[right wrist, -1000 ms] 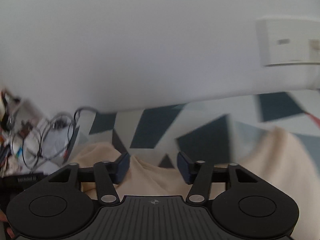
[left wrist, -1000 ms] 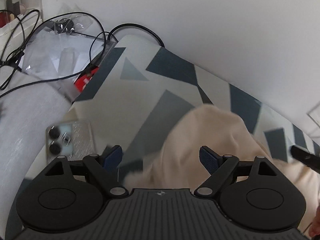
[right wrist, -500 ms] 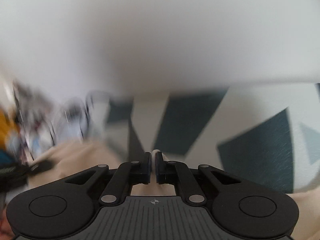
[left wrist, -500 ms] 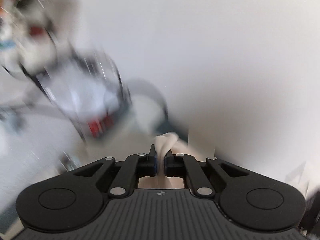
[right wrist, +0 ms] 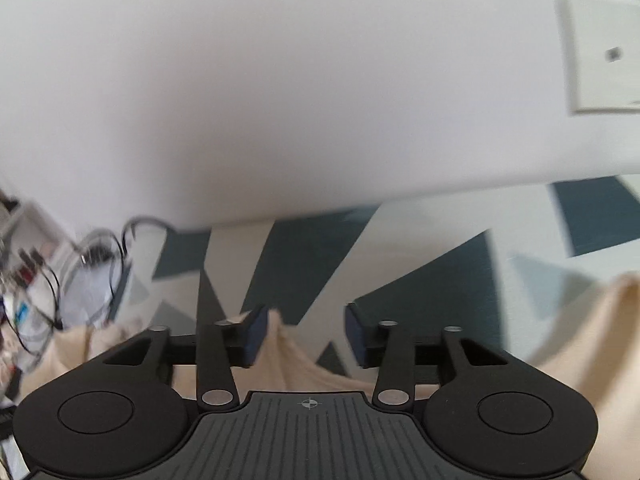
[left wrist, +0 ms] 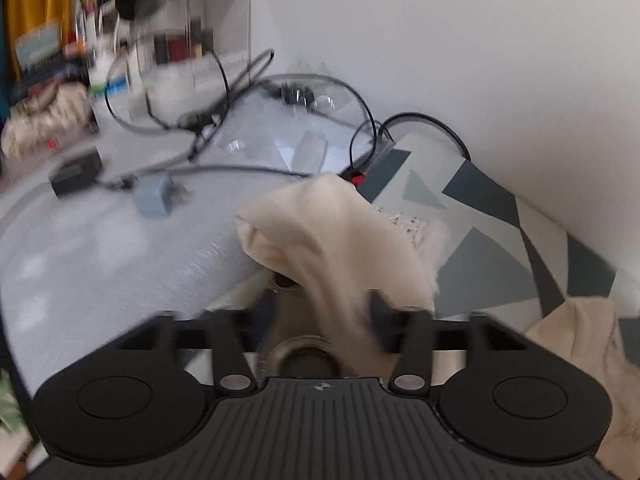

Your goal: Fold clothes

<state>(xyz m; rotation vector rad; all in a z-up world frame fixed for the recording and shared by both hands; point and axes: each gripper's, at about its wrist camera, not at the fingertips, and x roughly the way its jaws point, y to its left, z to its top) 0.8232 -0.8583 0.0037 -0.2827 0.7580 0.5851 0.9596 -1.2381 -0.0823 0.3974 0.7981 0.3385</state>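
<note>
Left tongs (left wrist: 320, 312): jaws just opened, now apart; cream garment (left wrist: 332, 236) draped between them, blurred, likely slipping free.
Cables (left wrist: 224, 120): ahead-left of left tongs; a flung cloth edge could snag them.
Right tongs (right wrist: 306, 338): jaws just opened, apart; a garment peak rises between, unclamped.
Risk: both releases let the fold slump on the patterned surface (right wrist: 440, 280).

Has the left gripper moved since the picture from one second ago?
Yes. The left gripper swung left: the black cables sit nearer the view's centre, the patterned cover farther right. Its jaws have just opened, the cream garment loose between them.
</note>
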